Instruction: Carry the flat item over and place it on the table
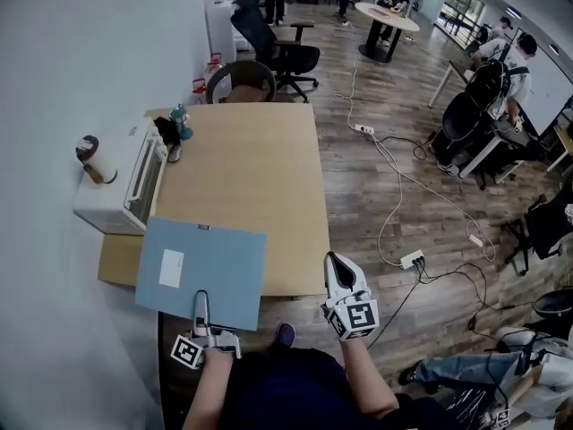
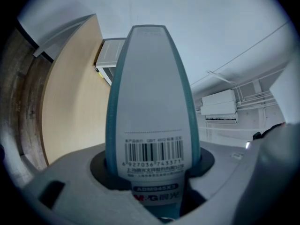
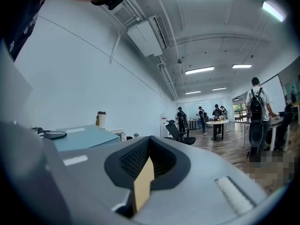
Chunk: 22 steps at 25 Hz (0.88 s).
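Observation:
The flat item is a light blue folder [image 1: 201,271] with a white label. It lies level over the near left corner of the wooden table [image 1: 260,177], and its near edge juts past the table's front. My left gripper [image 1: 202,305] is shut on that near edge. In the left gripper view the folder [image 2: 150,93] runs up between the jaws, showing a barcode sticker, with the left gripper [image 2: 152,172] clamped on it. My right gripper [image 1: 337,265] hovers at the table's near right corner, shut and holding nothing. The right gripper view shows its pads [image 3: 145,172] together and the folder [image 3: 84,137] off to the left.
A white toaster oven [image 1: 121,182] stands at the table's left edge against the wall, with a cup [image 1: 89,150] on it. Small items [image 1: 175,128] sit at the far left corner. A chair [image 1: 242,81] stands behind the table. Cables and a power strip [image 1: 412,259] lie on the floor to the right.

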### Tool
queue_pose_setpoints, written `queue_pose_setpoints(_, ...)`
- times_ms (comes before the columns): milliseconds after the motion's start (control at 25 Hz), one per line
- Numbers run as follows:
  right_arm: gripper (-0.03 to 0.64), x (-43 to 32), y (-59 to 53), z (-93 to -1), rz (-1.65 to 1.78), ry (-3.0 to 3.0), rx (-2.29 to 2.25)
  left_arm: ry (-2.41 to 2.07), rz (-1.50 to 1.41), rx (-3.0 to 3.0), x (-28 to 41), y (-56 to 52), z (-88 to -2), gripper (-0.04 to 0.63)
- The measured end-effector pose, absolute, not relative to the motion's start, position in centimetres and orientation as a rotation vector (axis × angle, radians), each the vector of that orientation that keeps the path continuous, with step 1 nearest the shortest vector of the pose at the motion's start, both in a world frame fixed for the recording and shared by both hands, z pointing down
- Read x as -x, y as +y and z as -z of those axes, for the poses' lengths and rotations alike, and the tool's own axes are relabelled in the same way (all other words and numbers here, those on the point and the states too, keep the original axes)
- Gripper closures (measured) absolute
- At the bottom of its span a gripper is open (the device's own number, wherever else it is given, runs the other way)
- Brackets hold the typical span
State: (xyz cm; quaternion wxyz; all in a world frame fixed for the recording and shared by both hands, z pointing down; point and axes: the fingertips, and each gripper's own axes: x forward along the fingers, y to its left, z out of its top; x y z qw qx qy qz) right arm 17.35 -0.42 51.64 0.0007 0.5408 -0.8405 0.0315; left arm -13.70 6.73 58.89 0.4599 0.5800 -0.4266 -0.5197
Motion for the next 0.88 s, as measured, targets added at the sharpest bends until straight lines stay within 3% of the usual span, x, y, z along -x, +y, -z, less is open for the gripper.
queue_pose_setpoints(440, 0.614, -16.8, -5.9, -54.1, -0.166, -2.648, -1.637, -1.106, 1.267, -1.357, 14.0, 2.0, -60.9, 0.328)
queue_pose_setpoints(880, 0.614, -14.8, -14.6, -53.6, -0.114, -2.619, -1.664, -1.055, 1.241, -1.35, 15.0, -10.8, -62.6, 0.328)
